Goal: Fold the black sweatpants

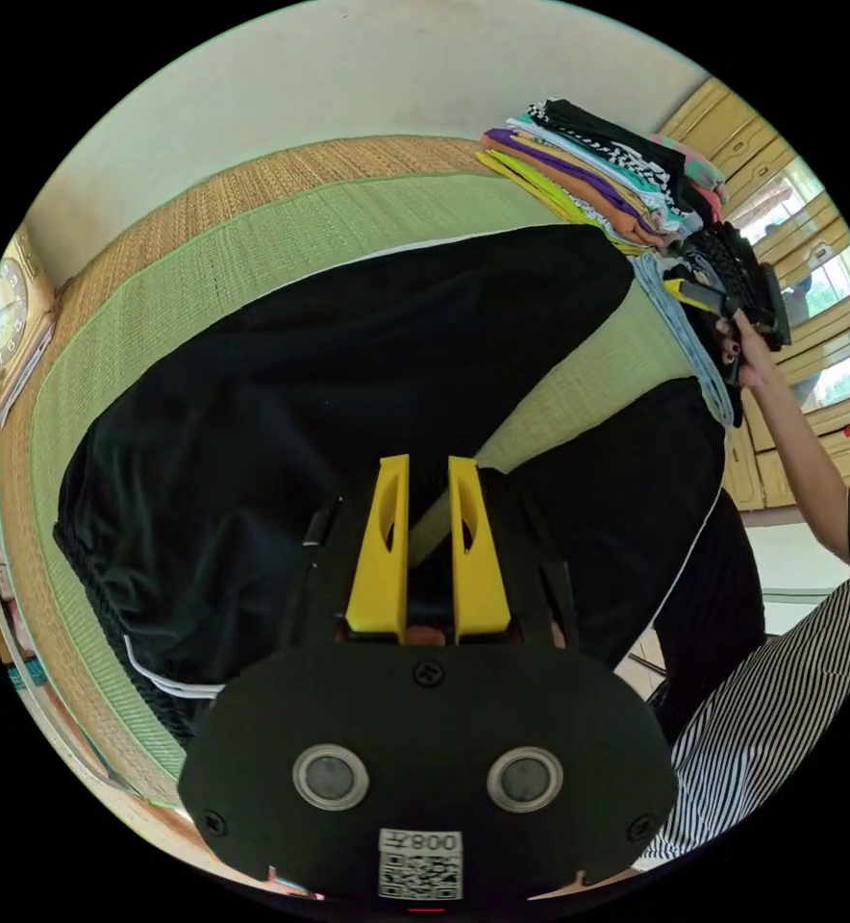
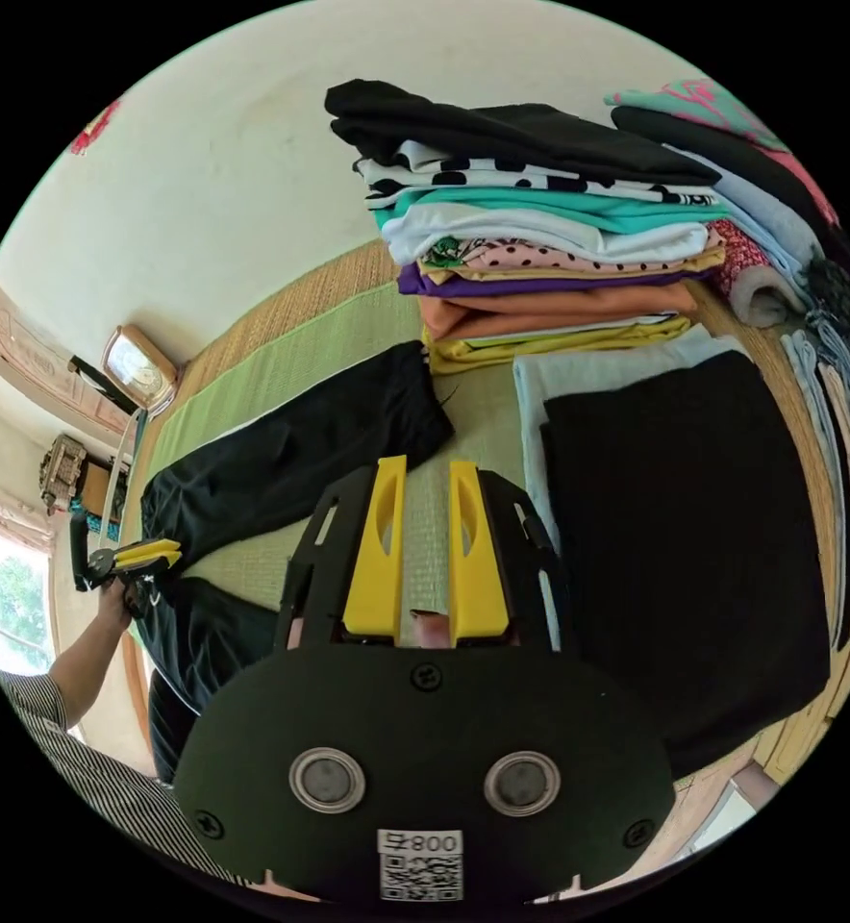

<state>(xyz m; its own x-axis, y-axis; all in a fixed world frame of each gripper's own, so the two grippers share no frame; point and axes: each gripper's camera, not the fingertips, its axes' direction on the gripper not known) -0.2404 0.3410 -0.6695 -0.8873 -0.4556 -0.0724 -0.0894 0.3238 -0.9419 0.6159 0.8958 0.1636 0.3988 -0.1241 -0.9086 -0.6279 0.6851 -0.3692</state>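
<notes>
Sweatpants (image 1: 348,385), black with a thin white side stripe, lie spread on a green mat (image 1: 204,279), one leg reaching away from the left tongs (image 1: 429,471) toward a stack (image 1: 598,173) of folded clothes. The left tongs hang over the fork of the two legs, yellow jaws narrowly parted with nothing between them; bare mat shows through the gap. Far to their right, a hand (image 1: 744,344) raises the right tongs (image 1: 704,293) beside the stack, with pale blue cloth (image 1: 685,327) just below. In the right gripper view, the right tongs (image 2: 427,471) likewise stand narrowly parted and empty above bare mat. Ahead of them lies the leg's cuff end (image 2: 396,404), with the stack just beyond it. To their right, a folded black garment (image 2: 685,538) rests on a pale one (image 2: 579,370), close beside the jaws. Far left, the left tongs appear over the sweatpants' waist end; their jaw gap cannot be told there. A clock (image 1: 0,317) stands beyond the mat's far left edge.
</notes>
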